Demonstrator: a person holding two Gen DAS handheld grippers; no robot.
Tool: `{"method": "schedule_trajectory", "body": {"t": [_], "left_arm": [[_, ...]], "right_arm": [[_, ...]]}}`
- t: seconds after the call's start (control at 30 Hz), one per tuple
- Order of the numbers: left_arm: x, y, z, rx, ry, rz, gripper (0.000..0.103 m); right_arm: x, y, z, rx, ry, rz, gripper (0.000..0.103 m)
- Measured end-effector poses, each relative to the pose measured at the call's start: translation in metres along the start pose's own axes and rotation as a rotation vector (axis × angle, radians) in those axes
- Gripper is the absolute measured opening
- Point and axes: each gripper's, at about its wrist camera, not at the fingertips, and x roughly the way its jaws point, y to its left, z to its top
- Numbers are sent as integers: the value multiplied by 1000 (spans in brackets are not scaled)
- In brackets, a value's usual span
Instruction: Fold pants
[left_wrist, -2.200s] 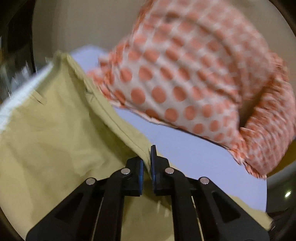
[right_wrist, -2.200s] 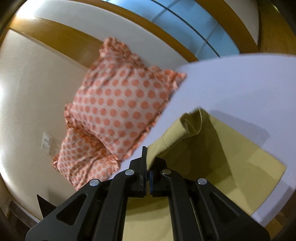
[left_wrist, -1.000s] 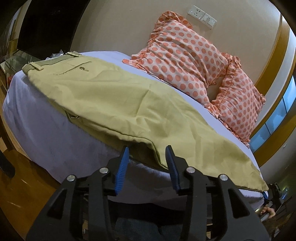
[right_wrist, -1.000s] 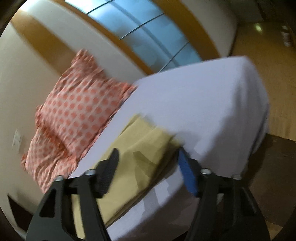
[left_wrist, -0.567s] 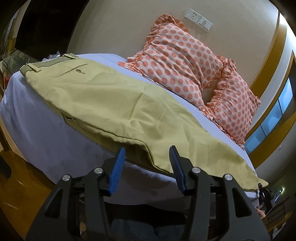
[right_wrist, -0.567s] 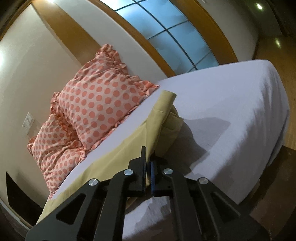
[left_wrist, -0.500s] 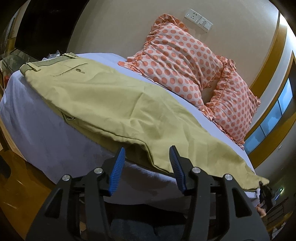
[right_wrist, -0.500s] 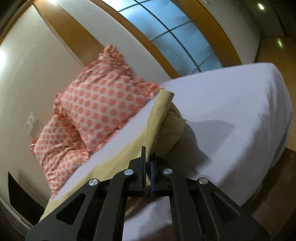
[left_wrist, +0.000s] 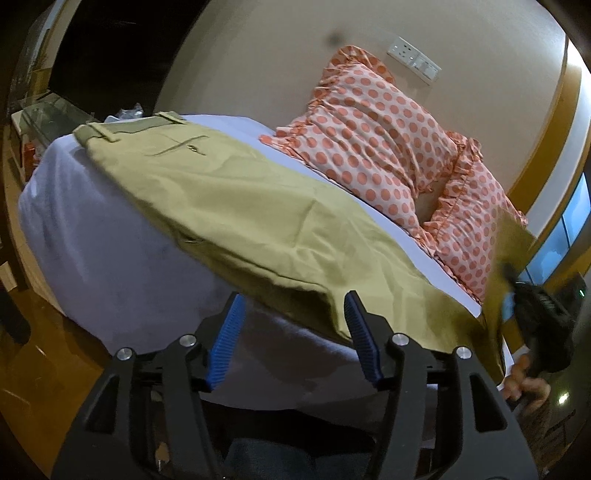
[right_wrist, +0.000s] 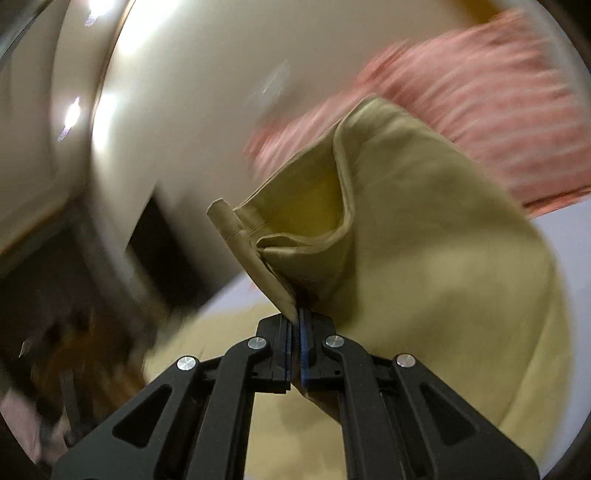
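Observation:
Khaki pants (left_wrist: 236, 206) lie folded lengthwise across the bed (left_wrist: 110, 251), waistband at the far left, legs running right. My left gripper (left_wrist: 293, 325) is open and empty, just in front of the pants' near edge. My right gripper (right_wrist: 295, 321) is shut on the pants' hem (right_wrist: 258, 258) and holds it lifted above the bed; the cloth (right_wrist: 424, 258) hangs from it in a curve. In the left wrist view the right gripper (left_wrist: 517, 295) shows at the far right with the raised leg end.
Two orange polka-dot pillows (left_wrist: 369, 147) lean on the wall behind the pants. A wall socket (left_wrist: 413, 61) is above them. Wooden floor (left_wrist: 48, 354) lies below the bed at the left. The right wrist view is motion-blurred.
My right gripper, shut on the hem, has swung up and leftward, lifting the leg end off the bed. My left gripper has stayed open and barely moved.

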Motion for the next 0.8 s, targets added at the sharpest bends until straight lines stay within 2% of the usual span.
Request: {"method": "schedule_trajectory", "body": {"t": [0.03, 0.1, 0.13, 0.17, 0.2, 0.23, 0.27, 0.33, 0.5, 0.7, 0.8], "left_arm": [[-1, 3, 0, -2, -1, 7, 60], [-4, 12, 0, -3, -1, 25, 61], [-6, 16, 0, -1, -2, 29, 63], [-7, 20, 0, 2, -2, 30, 65], [-7, 24, 1, 4, -3, 33, 66], [-7, 27, 2, 7, -1, 34, 68], [-4, 31, 3, 9, 10, 26, 71], [2, 36, 5, -2, 25, 16, 72], [21, 46, 10, -69, 59, -34, 73], [31, 43, 16, -103, 65, -86, 73], [34, 45, 22, -123, 55, -74, 74]], "right_arm": [[26, 16, -10, -42, 102, 16, 5], [73, 47, -38, -141, 327, 15, 16], [78, 55, -48, -170, 364, 9, 21], [75, 59, -55, -187, 365, 9, 42], [71, 60, -58, -196, 353, 10, 70], [65, 60, -58, -194, 332, 7, 79], [56, 59, -55, -183, 294, 13, 84], [46, 54, -49, -161, 266, 25, 84], [35, 42, -39, -90, 237, -7, 86], [43, 33, -40, -52, 252, -11, 86], [47, 33, -44, -47, 262, -9, 86]]}}
